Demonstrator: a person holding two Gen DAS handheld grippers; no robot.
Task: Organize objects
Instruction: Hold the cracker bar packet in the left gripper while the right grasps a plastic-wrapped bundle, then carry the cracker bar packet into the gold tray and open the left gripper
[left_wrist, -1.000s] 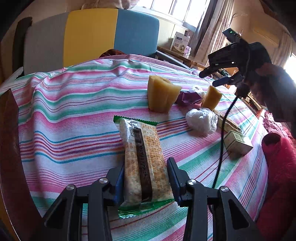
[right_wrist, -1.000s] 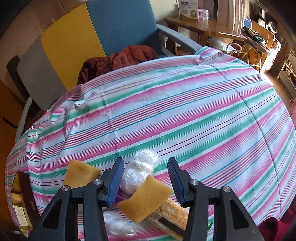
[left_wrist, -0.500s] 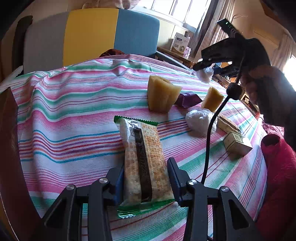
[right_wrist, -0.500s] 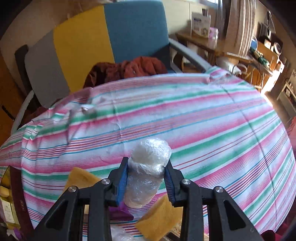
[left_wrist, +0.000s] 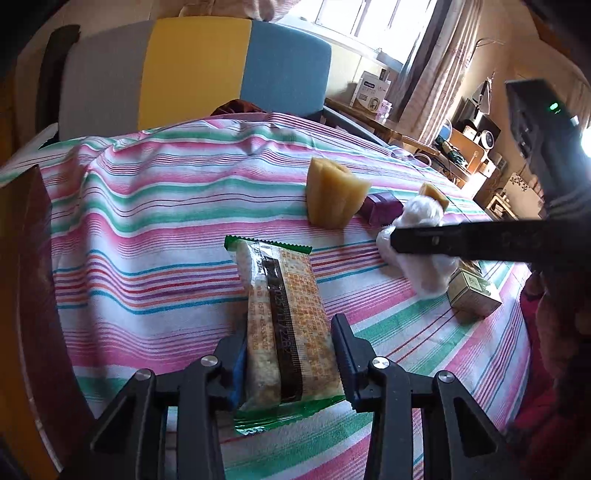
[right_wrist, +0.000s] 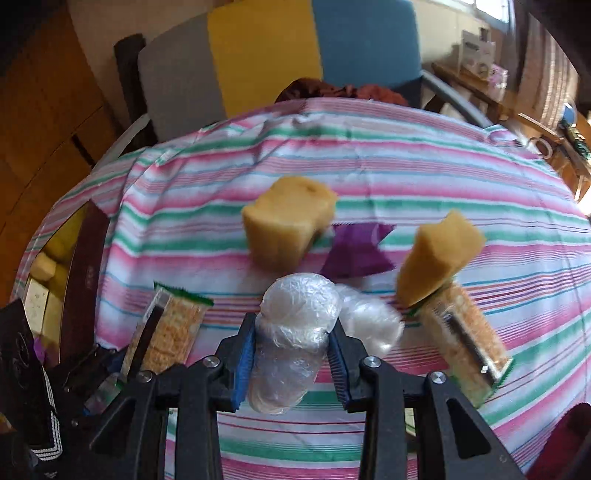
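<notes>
My left gripper (left_wrist: 290, 363) is shut on a green-edged cracker packet (left_wrist: 286, 317) lying on the striped tablecloth (left_wrist: 155, 229). My right gripper (right_wrist: 291, 354) is shut on a clear plastic-wrapped bundle (right_wrist: 295, 332), held above the cloth. The right gripper's finger (left_wrist: 461, 242) crosses the left wrist view with white wrap (left_wrist: 421, 214) beside it. The same cracker packet (right_wrist: 170, 328) shows at lower left in the right wrist view.
On the cloth lie two yellow sponges (right_wrist: 288, 221) (right_wrist: 439, 254), a purple packet (right_wrist: 356, 251), another plastic bundle (right_wrist: 369, 321), a second cracker packet (right_wrist: 465, 339) and a small box (left_wrist: 474, 293). A colourful chair (left_wrist: 192, 74) stands behind the table. A dark box (right_wrist: 83, 277) sits at left.
My right gripper has carried the plastic-wrapped bundle towards the near side and left, closer to my left gripper. My left gripper has stayed shut on the cracker packet.
</notes>
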